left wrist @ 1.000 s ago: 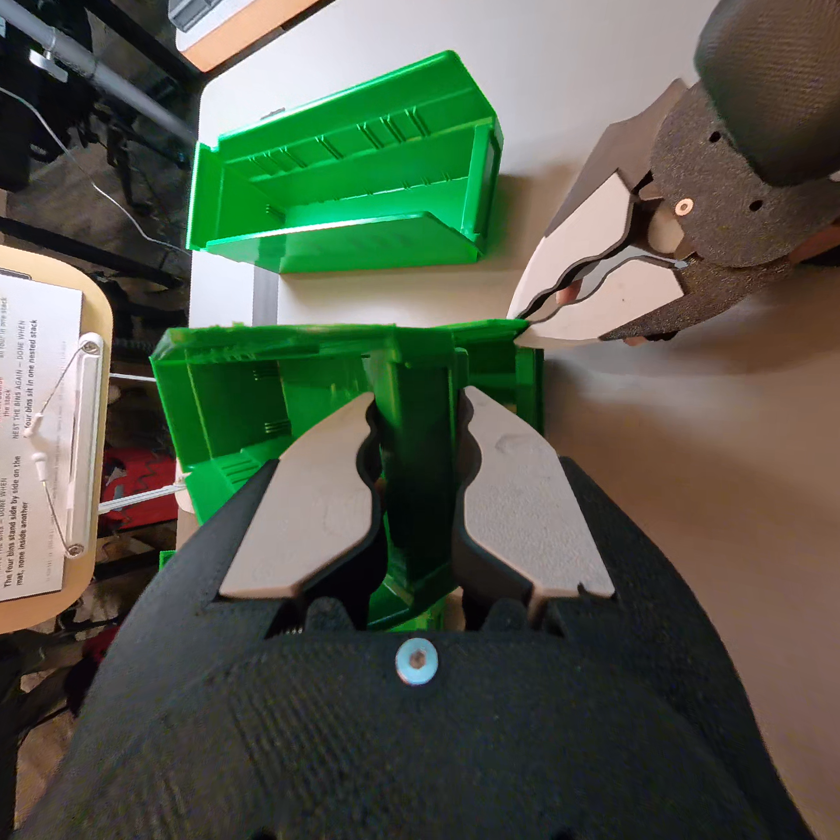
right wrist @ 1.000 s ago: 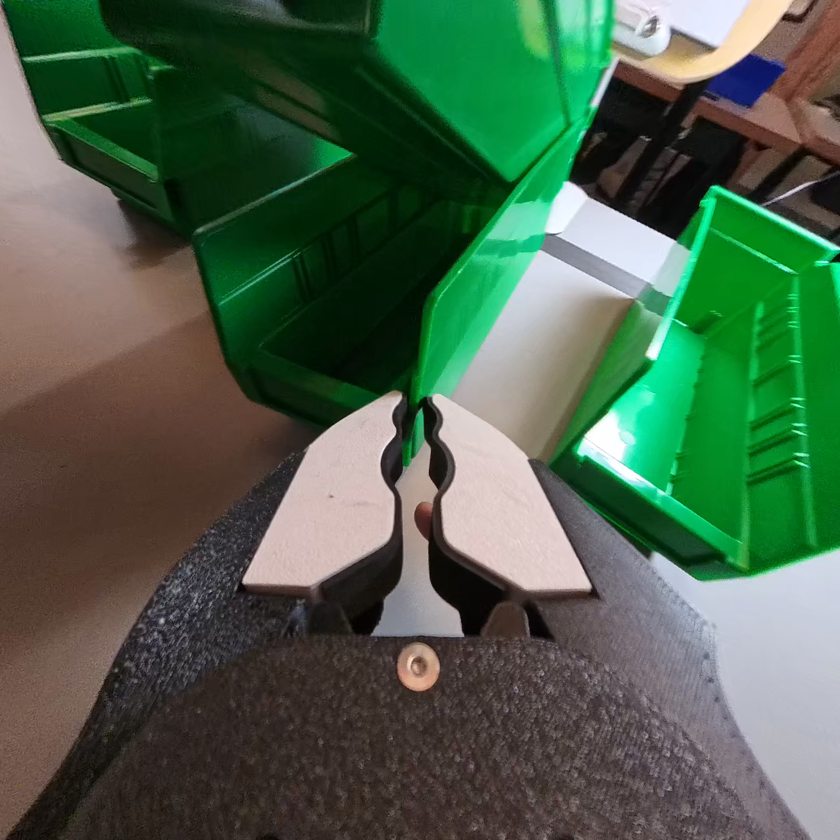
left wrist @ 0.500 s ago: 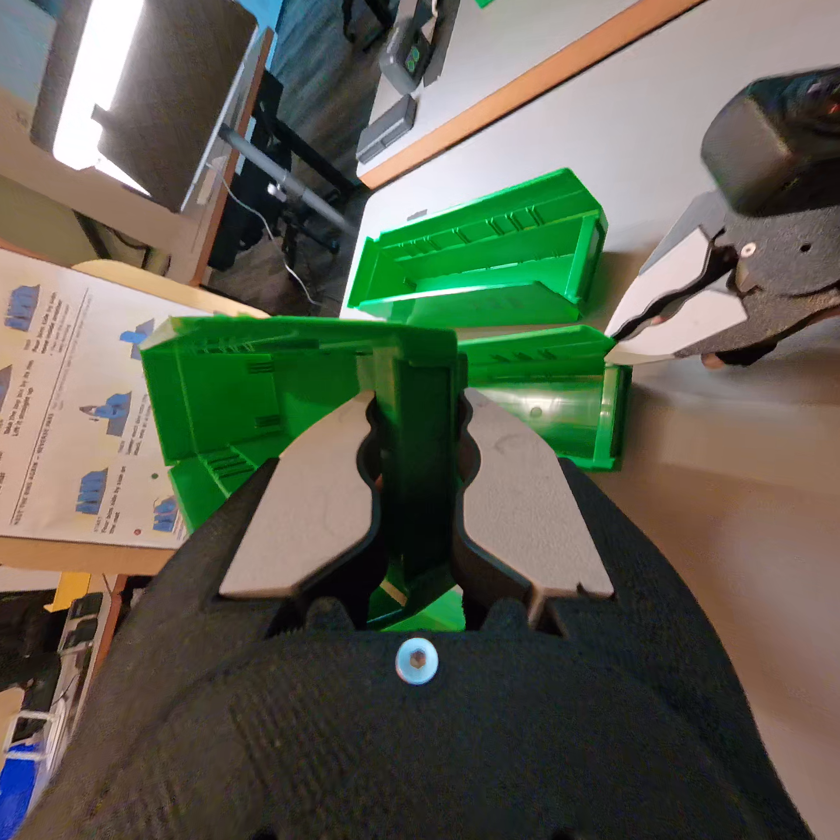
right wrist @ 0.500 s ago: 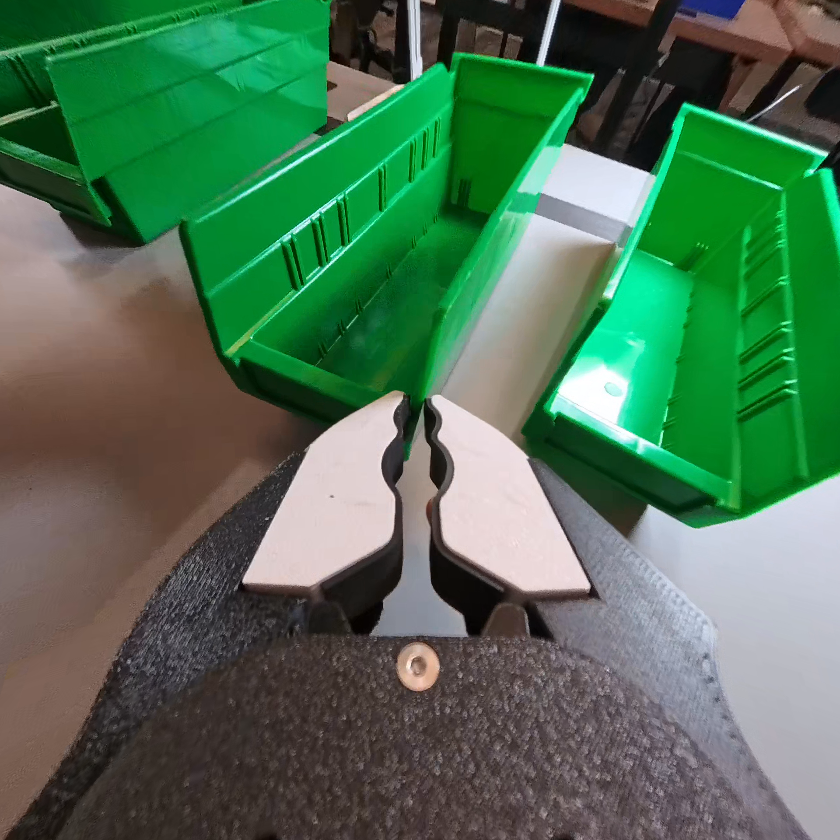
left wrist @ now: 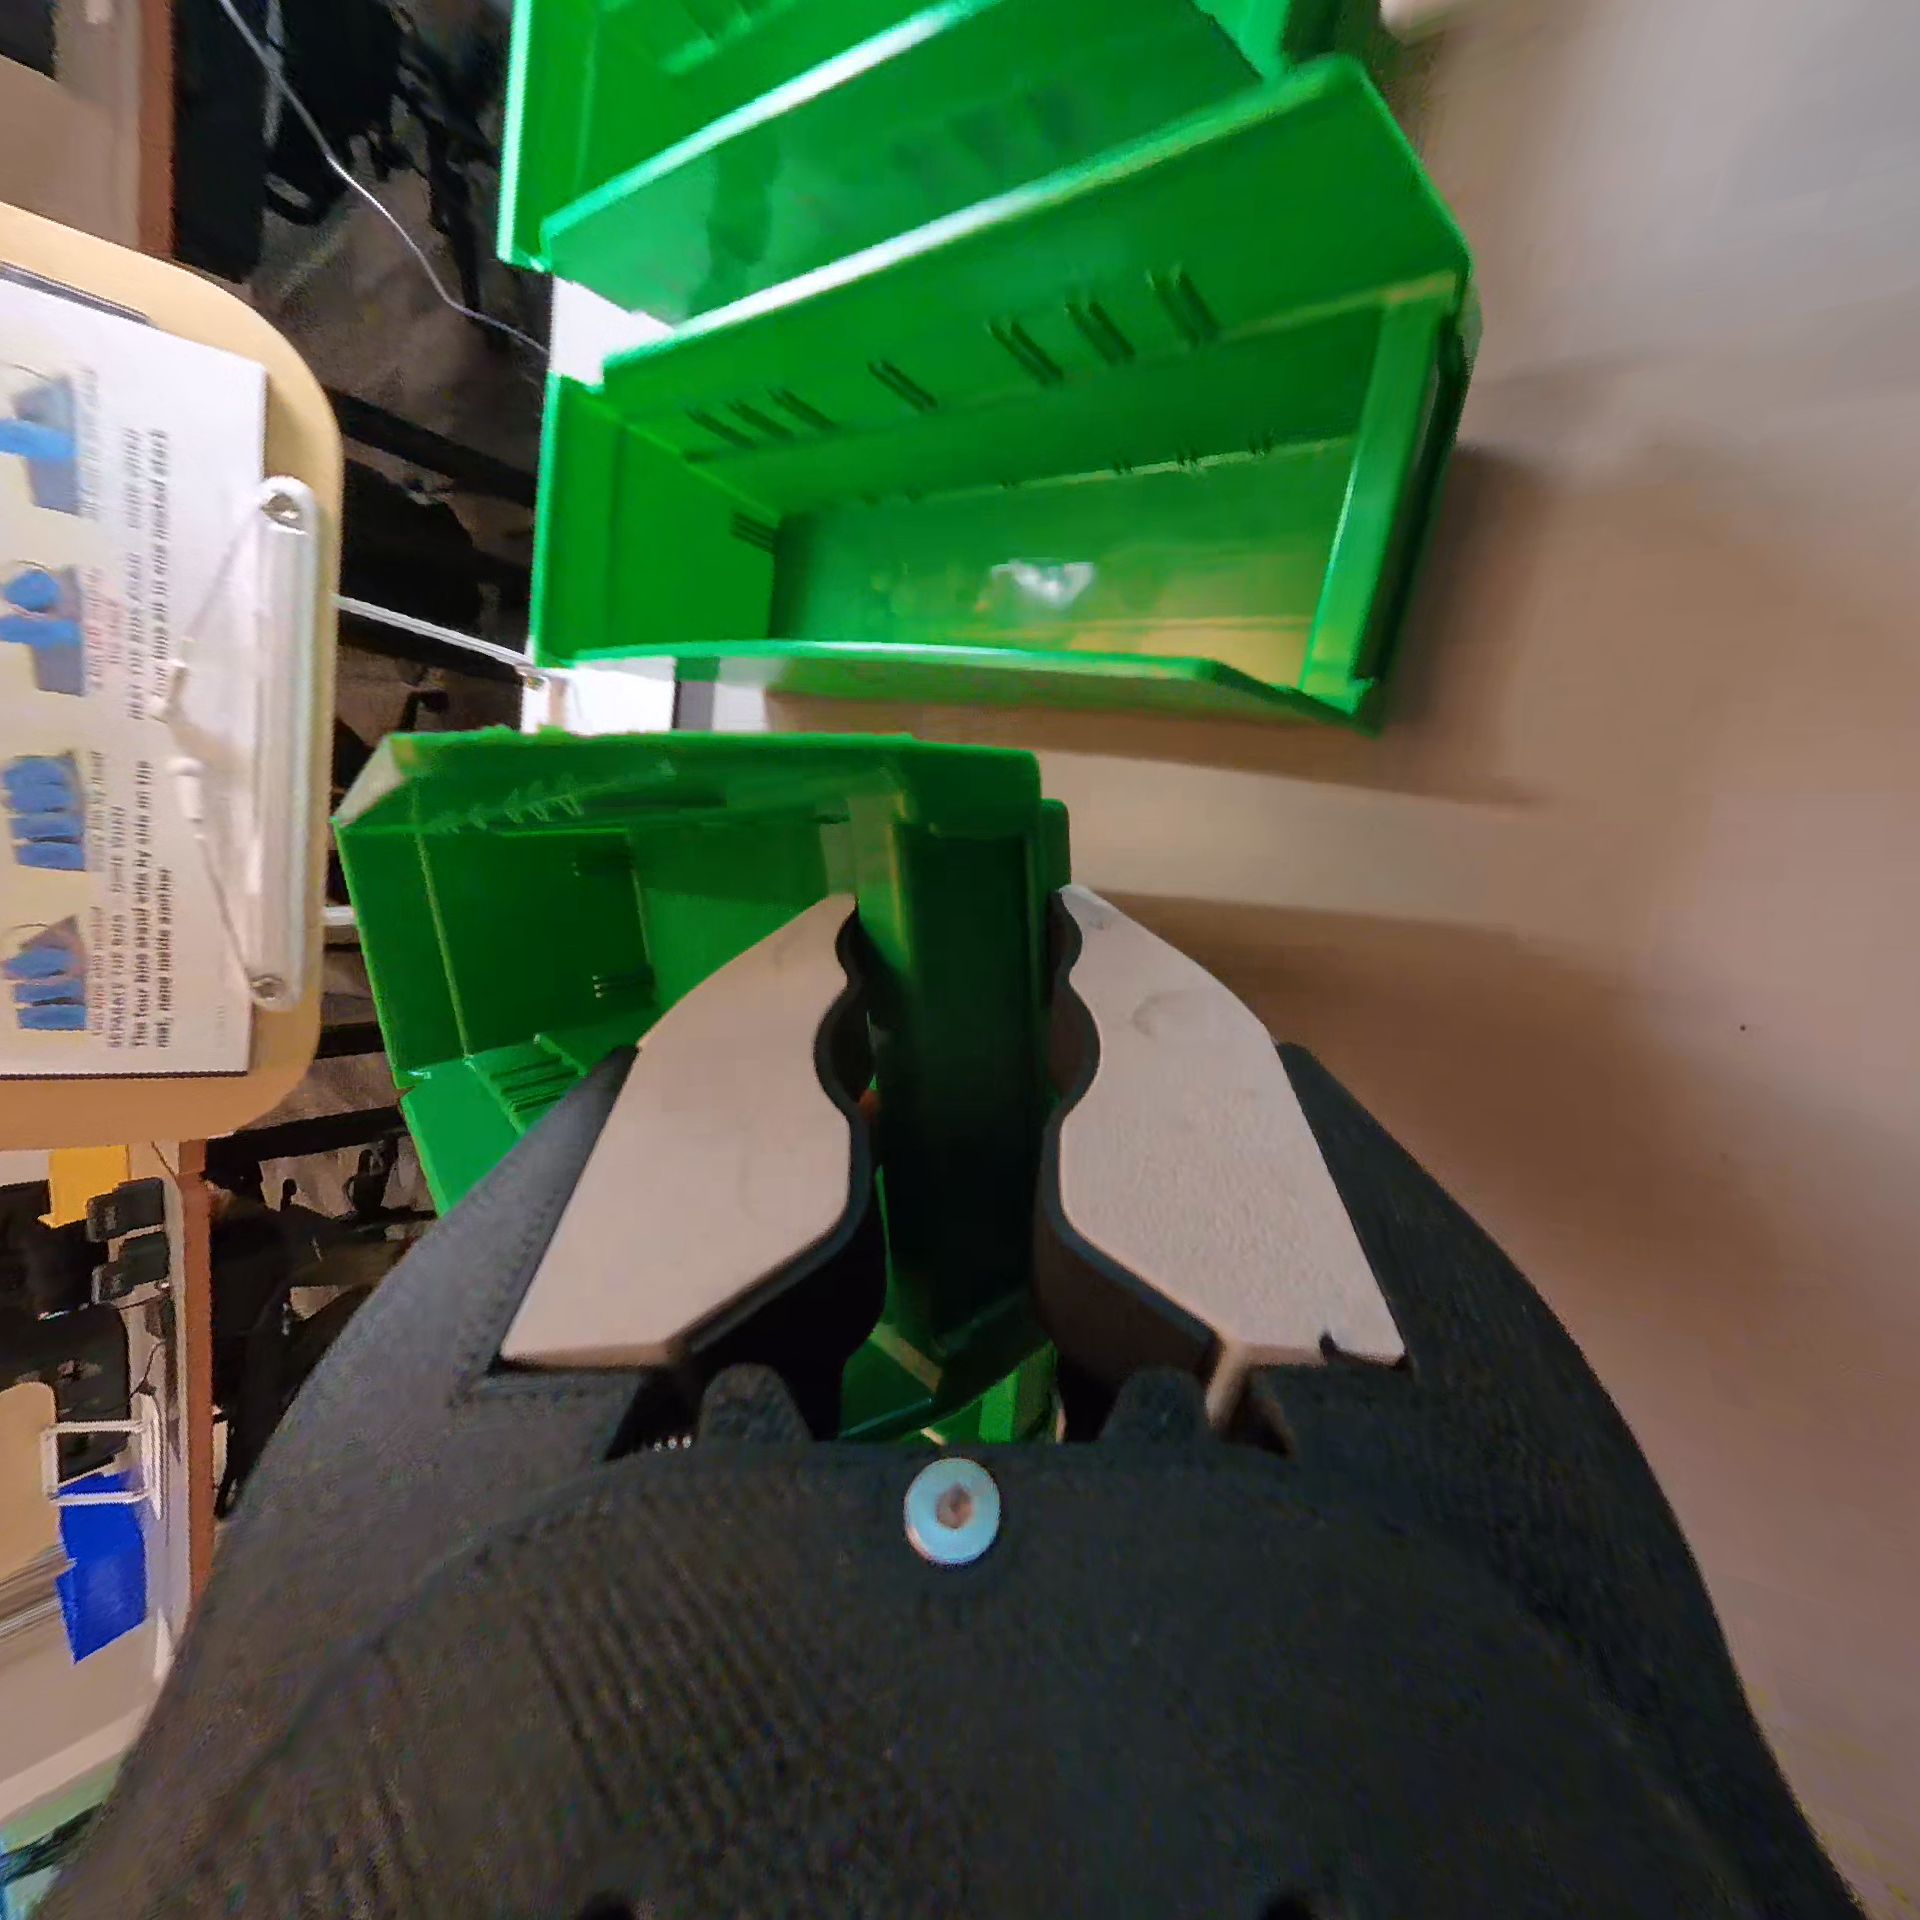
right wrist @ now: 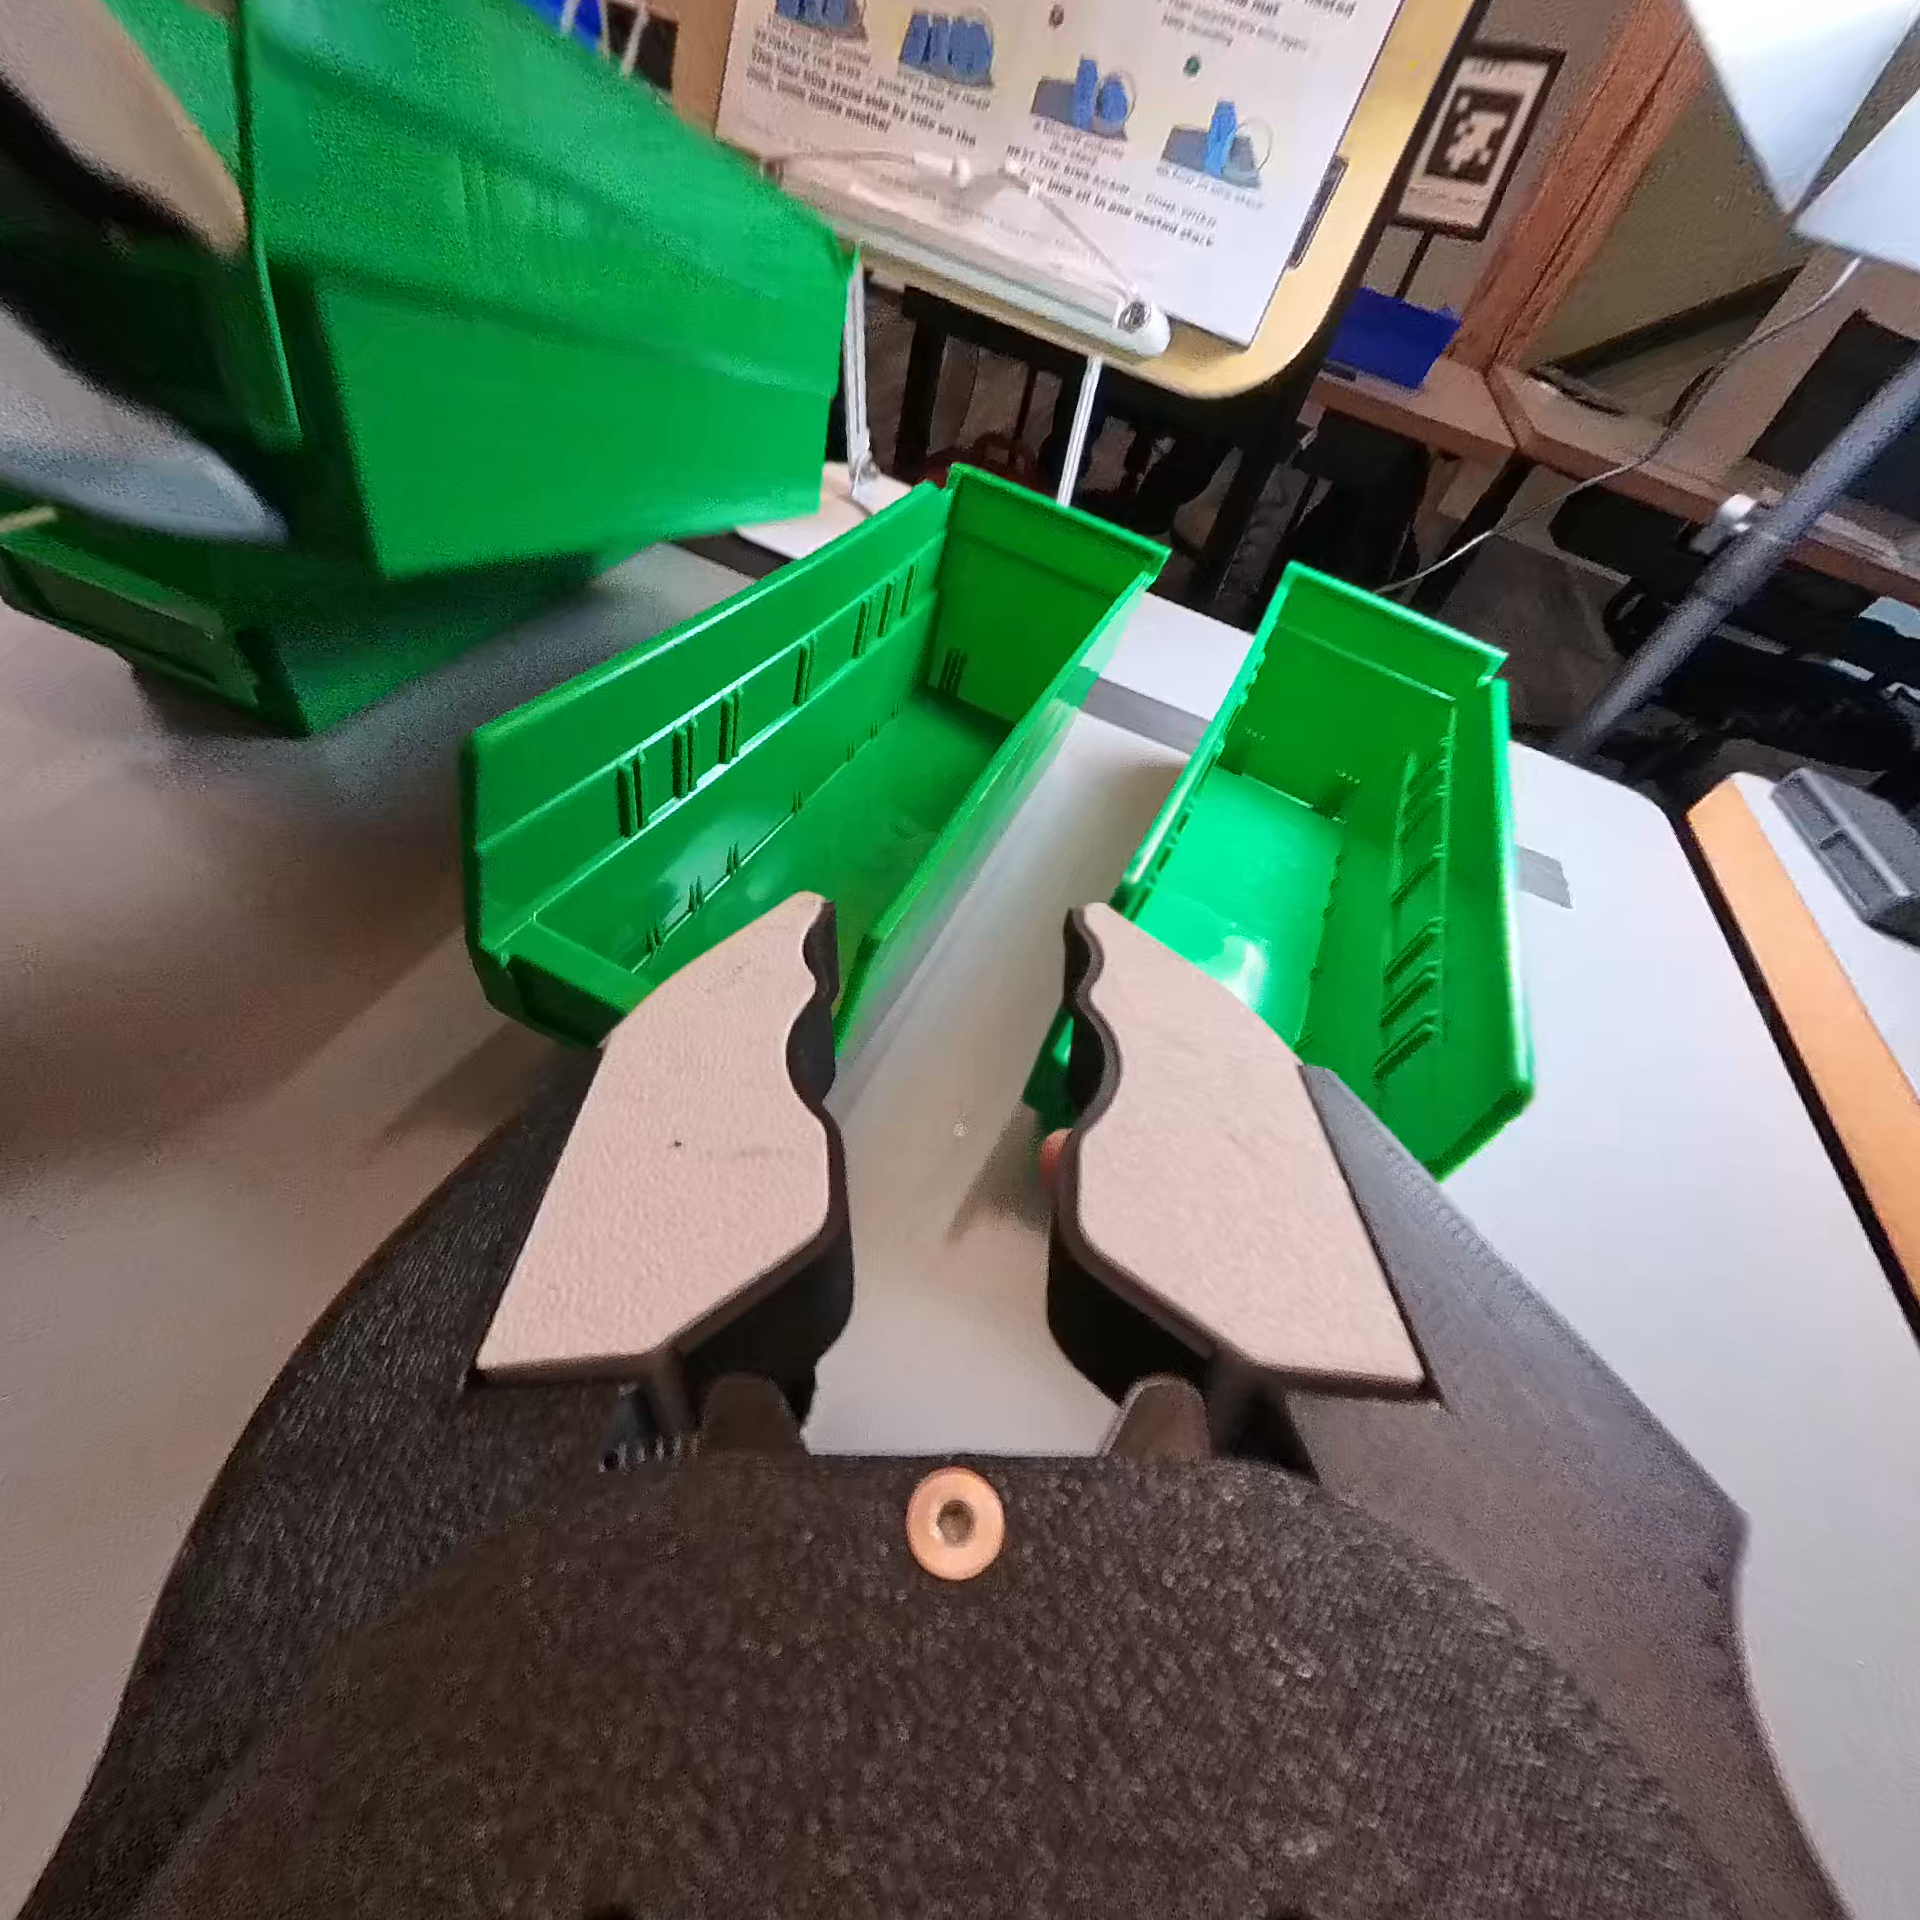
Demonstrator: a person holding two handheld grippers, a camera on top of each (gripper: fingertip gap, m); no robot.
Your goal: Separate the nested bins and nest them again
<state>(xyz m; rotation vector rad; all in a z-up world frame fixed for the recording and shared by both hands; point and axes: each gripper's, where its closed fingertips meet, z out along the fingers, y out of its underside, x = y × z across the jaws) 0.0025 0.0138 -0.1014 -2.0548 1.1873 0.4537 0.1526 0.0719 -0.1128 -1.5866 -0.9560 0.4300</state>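
The left claw [left wrist: 951, 1049], clamped on a green bin [left wrist: 665, 914] carried above the tabletop [right wrist: 1662, 1299], hangs beside two separated bins [right wrist: 790, 790] lying lengthwise ahead of the parted, empty right claw [right wrist: 951, 971].

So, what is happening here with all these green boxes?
A person works with two hand-held grippers to take nested green bins apart. The left gripper is shut on the end wall of one bin and holds it up off the table. The right gripper is open and empty, over the gap between two single bins that lie side by side on the table. Another green bin sits on the table under the lifted one.
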